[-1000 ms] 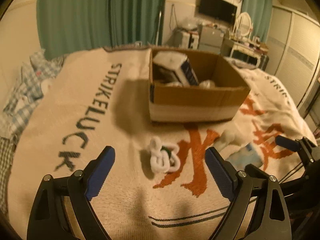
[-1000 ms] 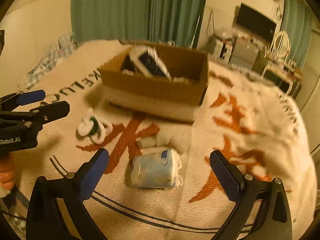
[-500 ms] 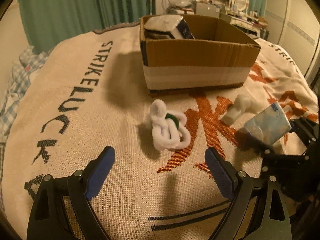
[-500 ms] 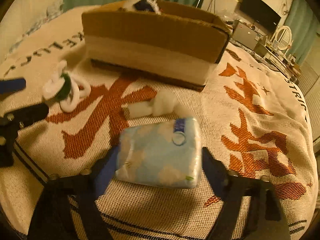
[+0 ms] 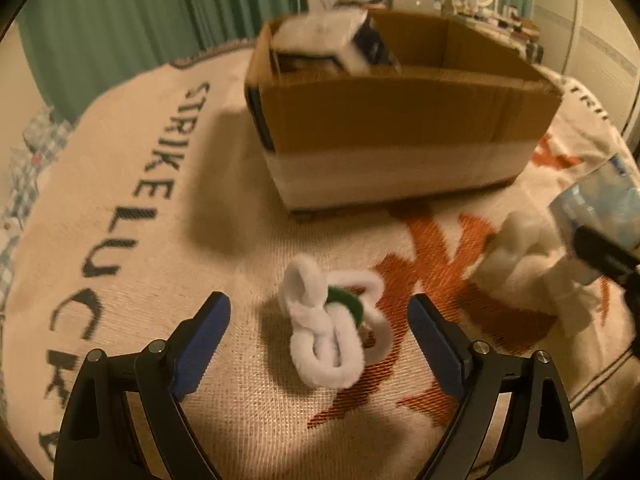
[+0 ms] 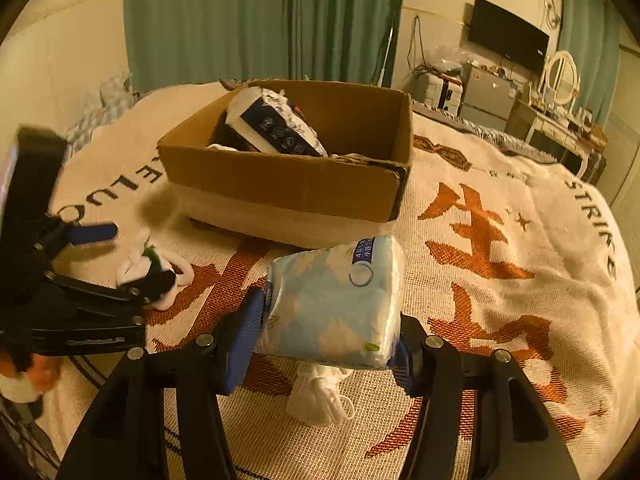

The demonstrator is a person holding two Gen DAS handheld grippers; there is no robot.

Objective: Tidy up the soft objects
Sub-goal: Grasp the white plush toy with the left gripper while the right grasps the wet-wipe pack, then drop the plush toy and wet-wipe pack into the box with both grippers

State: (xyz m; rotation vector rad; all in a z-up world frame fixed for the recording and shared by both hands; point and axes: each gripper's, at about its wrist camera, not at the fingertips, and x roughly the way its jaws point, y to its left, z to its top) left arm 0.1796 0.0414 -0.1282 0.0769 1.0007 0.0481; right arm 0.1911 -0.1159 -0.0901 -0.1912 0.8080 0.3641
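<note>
**Left wrist view: jaws narrowing around the pipe-cleaner tangle while the tissue pack comes up on the right**

Left wrist view first: the left gripper (image 5: 318,322) has dropped closer to the blanket (image 5: 132,280) than it was 1 second ago, and its jaws have just been closing. They remain apart, with the white fuzzy tangle (image 5: 328,338) and its green ring (image 5: 346,304) lying between the blue pads but not yet touched on either side. A white rolled sock (image 5: 516,256) lies on the blanket to the right of the tangle, near the right gripper's load.

Right wrist view: the right gripper (image 6: 328,334) has just been closing too, and it now clamps the pale blue tissue pack (image 6: 336,300), which sat flat on the blanket 1 second ago and now hangs clear of it, above the sock (image 6: 320,394). The cardboard box (image 6: 288,196) stands just behind, already holding a navy-and-white packet (image 6: 276,128).

My reading: 1 soft item is secured and looks ready to go into the box; the tangle is next, needing only the final squeeze. Its loose loops could slip from the pads, so a centred grip matters.
</note>
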